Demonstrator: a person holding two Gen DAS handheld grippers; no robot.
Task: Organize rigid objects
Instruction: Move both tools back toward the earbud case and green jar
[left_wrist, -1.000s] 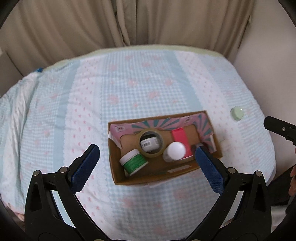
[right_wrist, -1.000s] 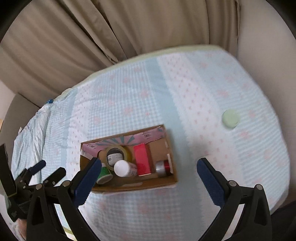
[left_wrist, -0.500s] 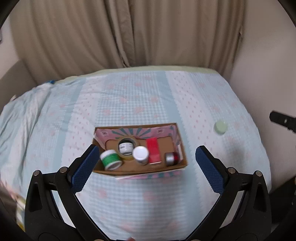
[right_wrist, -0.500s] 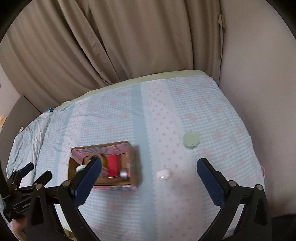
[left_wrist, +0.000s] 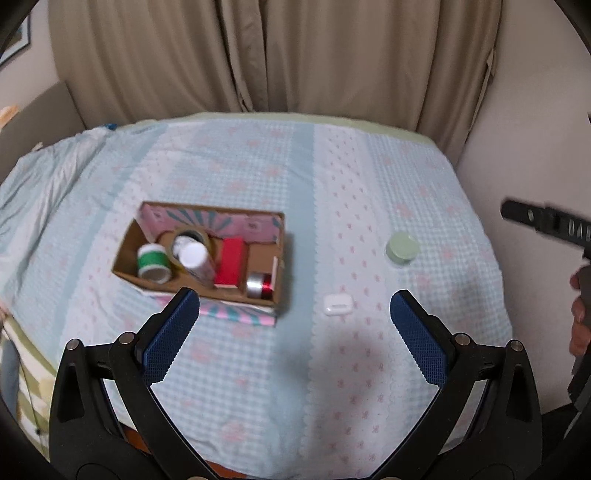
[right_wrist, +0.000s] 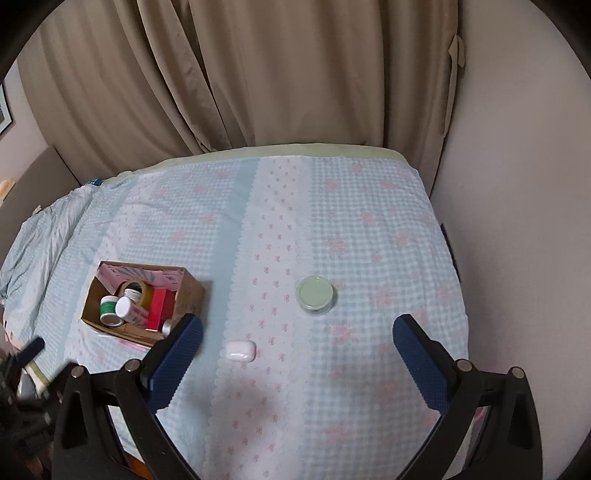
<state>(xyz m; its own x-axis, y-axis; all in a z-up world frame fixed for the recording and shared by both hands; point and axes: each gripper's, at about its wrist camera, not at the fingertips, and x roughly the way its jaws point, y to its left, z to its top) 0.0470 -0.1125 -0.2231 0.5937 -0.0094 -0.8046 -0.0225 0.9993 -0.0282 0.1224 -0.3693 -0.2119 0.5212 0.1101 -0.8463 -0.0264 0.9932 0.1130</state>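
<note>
Roughly: both grippers hovered above the bed, nothing in either. The left gripper (left_wrist: 294, 308) had its jaws spread wide and bare, and the right gripper (right_wrist: 297, 334) was likewise released, its blue pads (right_wrist: 419, 360) well apart. Two items were loose on the checked bedspread (right_wrist: 369, 229): a small white case (right_wrist: 241, 350), rounded like an earbud case, lying flat just right of the cardboard box (left_wrist: 127, 254), and a pale green round jar (right_wrist: 316, 294) further right, near the wall side, lid up. The box already held a green-labelled tub (left_wrist: 152, 263), a tape roll (left_wrist: 184, 236), a white-capped bottle (left_wrist: 194, 256), a red box (left_wrist: 229, 266) and a silver-red tin (left_wrist: 256, 286), with a free corner at its right end. My read on handling: the white case looked light, hard and glossy, so probably slippery; I'd pinch it across the short sides, low, since the soft bedding would let it sink or tip. The jar looked stiff and a bit heavier; I'd grip across the lid's diameter, jaws square. It could roll if knocked onto its side. The case sat between the right gripper's fingers in its own view, so it seemed the likelier next pick.
</note>
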